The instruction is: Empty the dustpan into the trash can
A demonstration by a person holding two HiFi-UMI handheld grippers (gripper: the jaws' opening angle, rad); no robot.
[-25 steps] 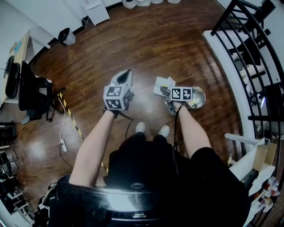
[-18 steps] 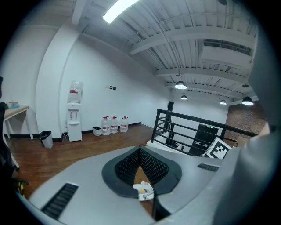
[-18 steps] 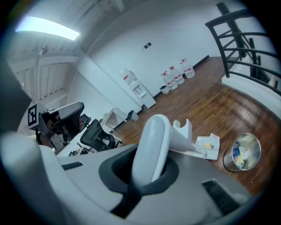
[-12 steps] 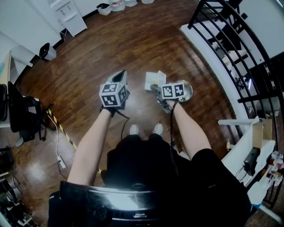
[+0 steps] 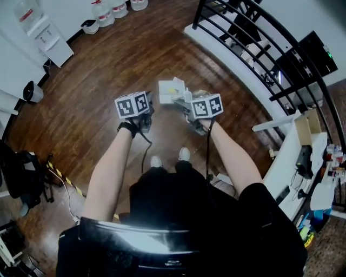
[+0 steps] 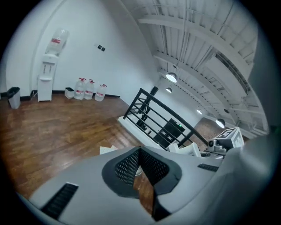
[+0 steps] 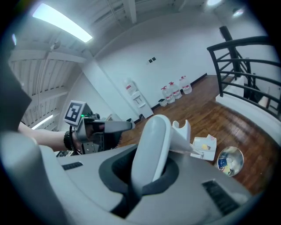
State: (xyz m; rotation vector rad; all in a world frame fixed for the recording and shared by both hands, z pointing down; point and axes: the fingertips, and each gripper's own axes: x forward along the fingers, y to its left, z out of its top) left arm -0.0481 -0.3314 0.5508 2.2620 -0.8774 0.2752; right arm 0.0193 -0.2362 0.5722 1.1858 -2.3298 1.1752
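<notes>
My right gripper [image 7: 149,154] is shut on the pale handle of the white dustpan [image 7: 204,147], whose pan holds a few yellow scraps. The dustpan hangs to the left of the round metal trash can [image 7: 231,161], which has litter inside. In the head view the dustpan [image 5: 172,91] shows just beyond the right gripper [image 5: 188,106], and the trash can [image 5: 199,94] is mostly hidden behind it. My left gripper [image 6: 140,151] is shut with nothing in it; it sits left of the dustpan [image 5: 145,108].
A black railing [image 5: 243,38] on a white ledge runs along the right. Water bottles [image 5: 105,11], a white dispenser [image 5: 40,32] and a small black bin [image 5: 32,91] stand by the far wall. An office chair [image 5: 19,178] and a striped floor strip [image 5: 65,181] are at the left.
The right gripper has risen with the dustpan, away from the floor beside the trash can. The left gripper has dropped, rolled, and come closer to the dustpan. The head view has swung right.
</notes>
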